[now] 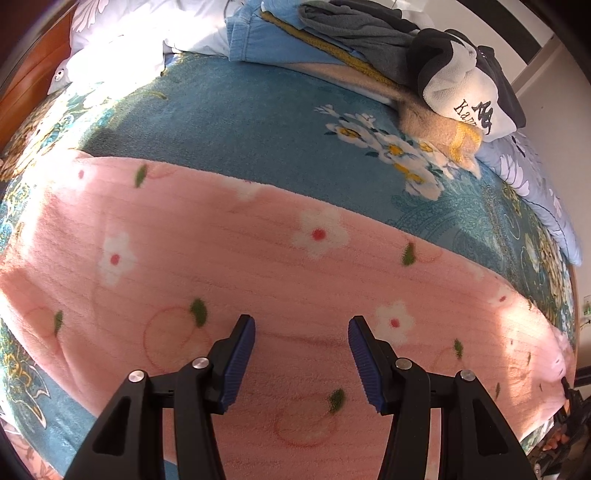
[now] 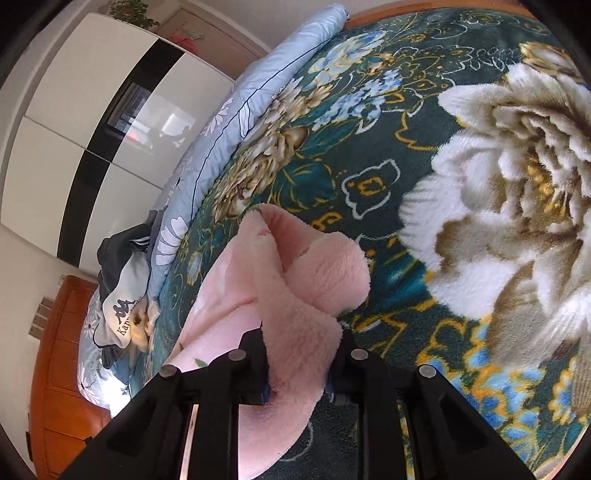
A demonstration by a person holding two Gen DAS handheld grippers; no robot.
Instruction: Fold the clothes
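Pink fleece garment (image 1: 280, 258): spread flat across the teal floral blanket (image 1: 229, 107), one bunched end (image 2: 303, 295) clamped between the jaws of the right gripper (image 2: 301, 369); left gripper (image 1: 301, 354) hovering above the middle of the garment, jaws apart, nothing between them. Step in hand, as judged: carry the pinched end over in one even layer, low and taut, left gripper free to pin the cloth. Surroundings: heap of clothes (image 1: 332, 33) and black-and-white jacket (image 1: 461, 92) at the far edge, light-blue quilt (image 2: 258, 85) alongside; fold path unobstructed.
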